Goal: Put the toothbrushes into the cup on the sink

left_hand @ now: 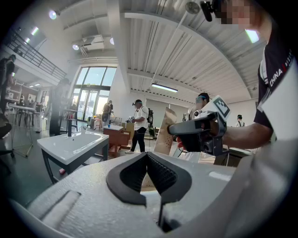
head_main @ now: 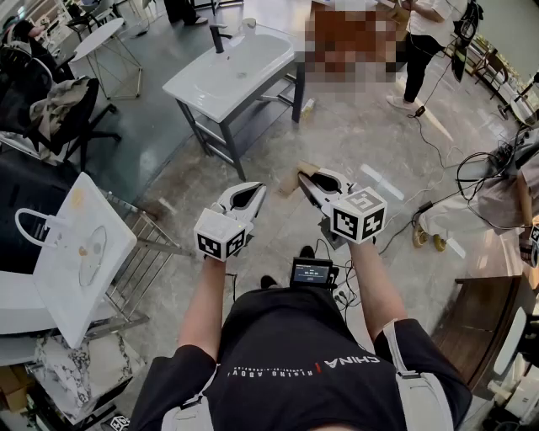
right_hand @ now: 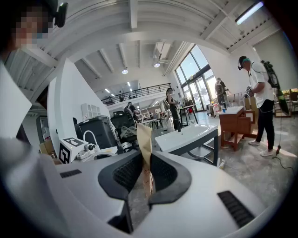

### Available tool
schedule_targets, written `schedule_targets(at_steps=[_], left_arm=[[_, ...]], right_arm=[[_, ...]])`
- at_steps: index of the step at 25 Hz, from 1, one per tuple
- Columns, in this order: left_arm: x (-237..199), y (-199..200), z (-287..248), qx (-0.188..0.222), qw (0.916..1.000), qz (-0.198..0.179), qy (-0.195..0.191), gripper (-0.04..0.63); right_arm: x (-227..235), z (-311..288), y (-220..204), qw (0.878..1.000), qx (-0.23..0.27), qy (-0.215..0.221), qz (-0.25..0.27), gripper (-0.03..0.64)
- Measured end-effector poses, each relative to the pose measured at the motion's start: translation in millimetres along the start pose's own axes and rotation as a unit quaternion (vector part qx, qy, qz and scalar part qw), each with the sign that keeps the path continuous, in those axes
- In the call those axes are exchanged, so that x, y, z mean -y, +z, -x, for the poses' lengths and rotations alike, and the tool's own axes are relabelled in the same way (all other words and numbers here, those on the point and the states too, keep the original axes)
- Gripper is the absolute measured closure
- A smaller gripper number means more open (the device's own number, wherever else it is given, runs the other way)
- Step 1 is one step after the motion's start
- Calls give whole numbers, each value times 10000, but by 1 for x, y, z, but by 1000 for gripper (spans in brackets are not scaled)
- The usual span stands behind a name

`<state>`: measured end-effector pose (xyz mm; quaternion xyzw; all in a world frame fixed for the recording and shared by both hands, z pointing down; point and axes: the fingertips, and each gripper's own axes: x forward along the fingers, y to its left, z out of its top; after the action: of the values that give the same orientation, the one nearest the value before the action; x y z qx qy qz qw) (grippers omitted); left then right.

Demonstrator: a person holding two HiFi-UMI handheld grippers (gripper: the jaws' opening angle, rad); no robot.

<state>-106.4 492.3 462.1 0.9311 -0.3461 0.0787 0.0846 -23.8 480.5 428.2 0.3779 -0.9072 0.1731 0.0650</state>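
Note:
The white sink [head_main: 232, 67] on its grey frame stands several steps ahead, with a dark tap [head_main: 219, 38] and what looks like a small pale cup [head_main: 249, 25] beside it. My right gripper [head_main: 305, 181] is shut on a flat brown paper packet [head_main: 296, 178], which sticks up between the jaws in the right gripper view [right_hand: 145, 139]. My left gripper [head_main: 253, 192] hangs beside it, shut and empty, its jaws meeting at the tip [left_hand: 148, 155]. The packet [left_hand: 165, 132] and the sink [left_hand: 74, 144] also show from the left gripper. No toothbrush is in sight.
A second sink [head_main: 80, 252] leans on a metal rack [head_main: 143, 252] at my left. Chairs [head_main: 59, 109] stand further left. Cables [head_main: 438, 135] trail over the concrete floor on the right, near a wooden cabinet [head_main: 480, 320]. A person [head_main: 425, 42] stands behind the sink.

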Motion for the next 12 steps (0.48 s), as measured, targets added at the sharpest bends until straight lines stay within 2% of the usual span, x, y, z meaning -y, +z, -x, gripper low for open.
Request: schedule_targets(at_steps=[12], left_arm=[[2,-4,8,-29,9999,-38,126,584]], right_arm=[[-9,5,1,10000,76,51,0,554]])
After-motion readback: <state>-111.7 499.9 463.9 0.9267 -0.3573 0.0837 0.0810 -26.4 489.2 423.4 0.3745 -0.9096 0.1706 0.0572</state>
